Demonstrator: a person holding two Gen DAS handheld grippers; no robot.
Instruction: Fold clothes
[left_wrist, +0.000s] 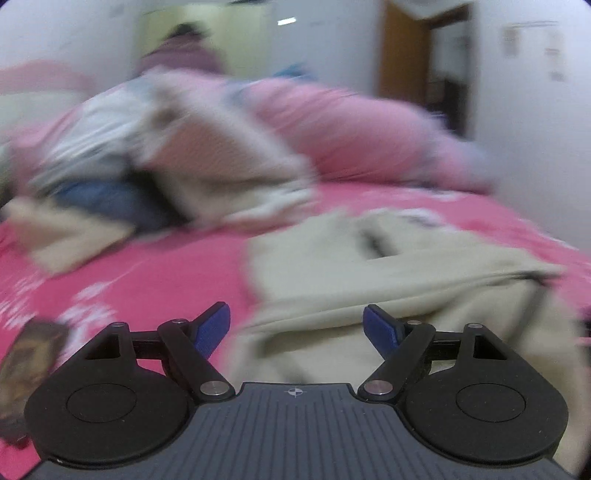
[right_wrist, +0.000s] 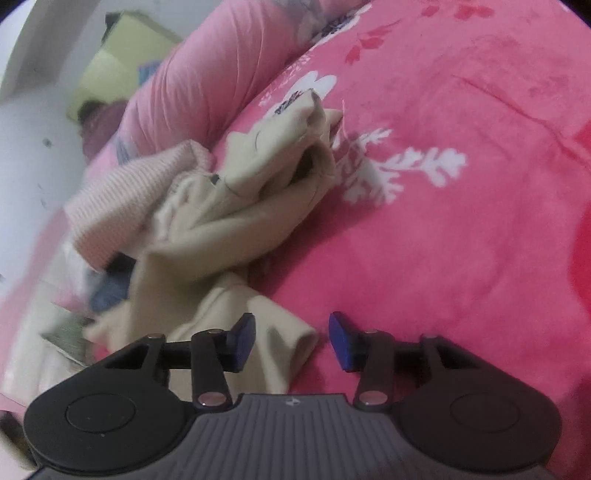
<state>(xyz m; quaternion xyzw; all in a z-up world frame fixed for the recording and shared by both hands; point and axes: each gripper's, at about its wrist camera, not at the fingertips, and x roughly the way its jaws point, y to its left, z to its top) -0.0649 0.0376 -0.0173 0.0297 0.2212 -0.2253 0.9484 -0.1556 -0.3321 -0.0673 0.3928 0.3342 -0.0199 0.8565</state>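
Note:
A crumpled beige garment (left_wrist: 406, 266) lies on the pink flowered bedspread (left_wrist: 147, 273). My left gripper (left_wrist: 295, 314) hovers over its near edge, jaws wide apart and empty. In the right wrist view the same beige garment (right_wrist: 229, 229) trails from a heap toward me. Its loose end (right_wrist: 291, 343) lies between the blue fingertips (right_wrist: 243, 336) of my right gripper (right_wrist: 291, 328). The pads stand clear of the cloth, so this gripper is open. The left wrist view is blurred.
A pile of mixed clothes (left_wrist: 166, 147) sits at the back left, with a pink knit (right_wrist: 122, 206) and a blue item (right_wrist: 107, 291). A rolled pink duvet (left_wrist: 351, 125) runs along the far side. A person (left_wrist: 181, 48) sits beyond it. Bare bedspread (right_wrist: 461, 240) spreads to the right.

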